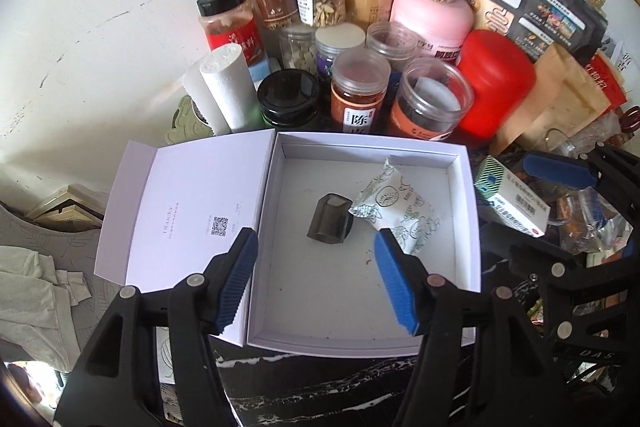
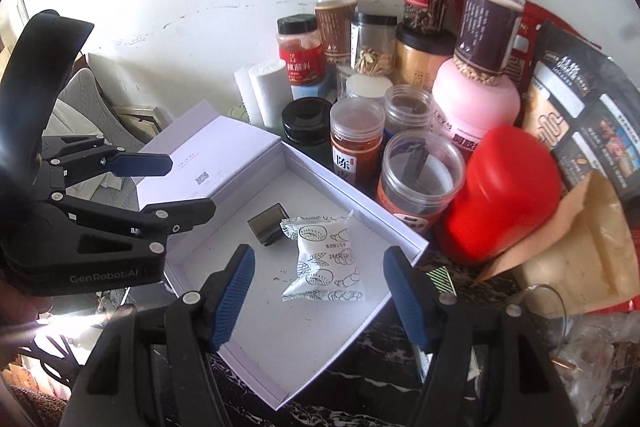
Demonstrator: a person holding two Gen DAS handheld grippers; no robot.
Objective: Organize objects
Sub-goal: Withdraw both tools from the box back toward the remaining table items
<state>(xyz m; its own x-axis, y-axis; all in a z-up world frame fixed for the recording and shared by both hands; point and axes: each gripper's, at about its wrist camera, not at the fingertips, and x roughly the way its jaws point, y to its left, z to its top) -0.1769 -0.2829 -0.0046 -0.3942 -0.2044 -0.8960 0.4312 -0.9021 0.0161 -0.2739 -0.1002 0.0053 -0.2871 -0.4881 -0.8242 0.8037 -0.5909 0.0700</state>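
White box (image 1: 466, 211), lid flipped open: printed snack packet (image 2: 322, 263) and dark faceted block (image 2: 266, 223) already inside, touching. Just outside, medicine carton (image 1: 516, 203) not yet packed. Left gripper (image 1: 316, 279) and right gripper (image 2: 318, 299) above box, jaws apart, empty.

Scuffed white wall (image 1: 100, 7) behind, black marble counter (image 1: 320, 379) with white veins below, grey leaf-patterned chair (image 2: 86, 95) to the left, crumpled pale cloth (image 1: 36, 291) lower left, bright daylight on the wall
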